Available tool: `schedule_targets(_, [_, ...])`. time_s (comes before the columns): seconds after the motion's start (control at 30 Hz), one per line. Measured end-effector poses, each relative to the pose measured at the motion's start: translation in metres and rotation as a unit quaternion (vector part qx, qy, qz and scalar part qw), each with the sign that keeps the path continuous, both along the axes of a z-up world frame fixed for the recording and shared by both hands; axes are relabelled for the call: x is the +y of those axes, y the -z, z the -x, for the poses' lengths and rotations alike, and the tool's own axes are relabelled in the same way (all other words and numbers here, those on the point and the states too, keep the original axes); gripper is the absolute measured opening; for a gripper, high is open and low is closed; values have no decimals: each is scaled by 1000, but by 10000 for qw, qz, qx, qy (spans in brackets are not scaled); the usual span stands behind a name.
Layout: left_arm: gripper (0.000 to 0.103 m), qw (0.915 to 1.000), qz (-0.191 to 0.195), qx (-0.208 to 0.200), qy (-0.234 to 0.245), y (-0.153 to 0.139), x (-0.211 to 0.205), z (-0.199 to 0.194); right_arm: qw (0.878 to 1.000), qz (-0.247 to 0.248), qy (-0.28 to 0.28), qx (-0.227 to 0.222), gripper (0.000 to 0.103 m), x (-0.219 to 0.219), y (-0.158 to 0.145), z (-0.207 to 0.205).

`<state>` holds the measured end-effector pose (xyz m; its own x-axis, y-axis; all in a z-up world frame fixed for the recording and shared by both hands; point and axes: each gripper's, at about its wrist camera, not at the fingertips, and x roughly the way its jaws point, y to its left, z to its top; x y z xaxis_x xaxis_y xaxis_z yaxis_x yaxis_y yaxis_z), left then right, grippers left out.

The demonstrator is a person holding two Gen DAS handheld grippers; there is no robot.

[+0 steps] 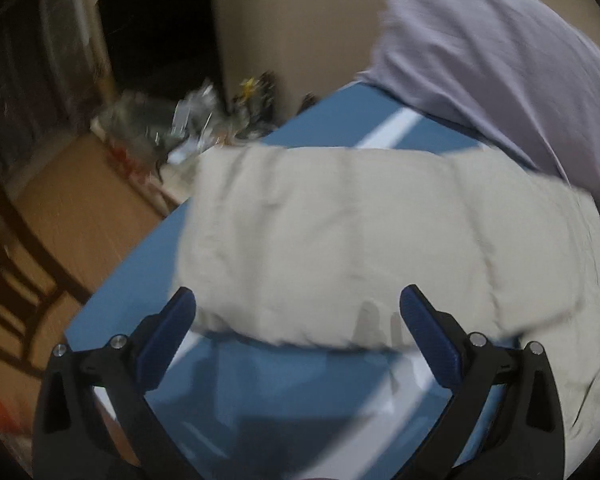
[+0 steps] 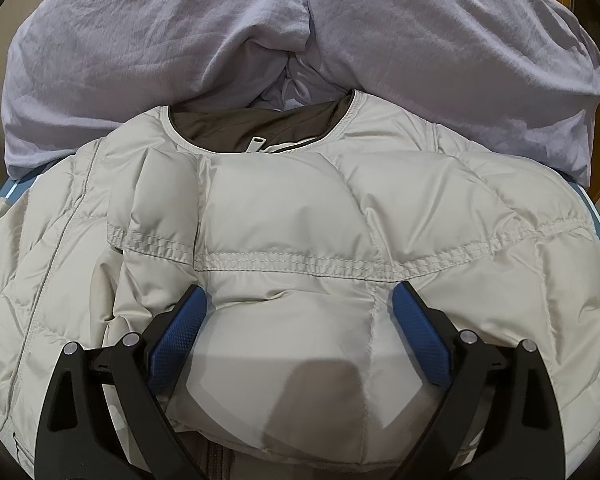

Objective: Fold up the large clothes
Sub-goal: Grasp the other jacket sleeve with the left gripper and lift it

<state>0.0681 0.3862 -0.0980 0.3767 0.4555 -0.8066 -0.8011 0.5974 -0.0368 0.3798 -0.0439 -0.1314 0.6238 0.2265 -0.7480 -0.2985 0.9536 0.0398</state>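
Note:
A cream quilted puffer jacket lies on the blue table, collar at the far side, with a sleeve folded across its chest. My right gripper is open just above the folded sleeve, its blue pads on either side of a puffed section. In the left wrist view the jacket is a blurred cream mass. My left gripper is open and empty, close over the jacket's near edge above the table.
A lilac garment is heaped behind the jacket's collar; it also shows in the left wrist view. The blue table has white stripes. Past its left edge are a brown floor, clutter and a dark doorway.

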Motion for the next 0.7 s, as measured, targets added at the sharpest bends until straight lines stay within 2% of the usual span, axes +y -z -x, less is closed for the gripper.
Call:
schedule_targets(0.13, [101,9979,449,-227,-413,9,34,14,10000,-1,-1,1,96,0,0,0])
schedule_targets(0.37, [101,9987,461,-34,-202,20,37,8,10000,-1,1,2,96,0,0,0])
schedule_targets(0.7, [101,9984,493,-106,-237,26,45,8,10000,-15,7,3,96,0,0,0])
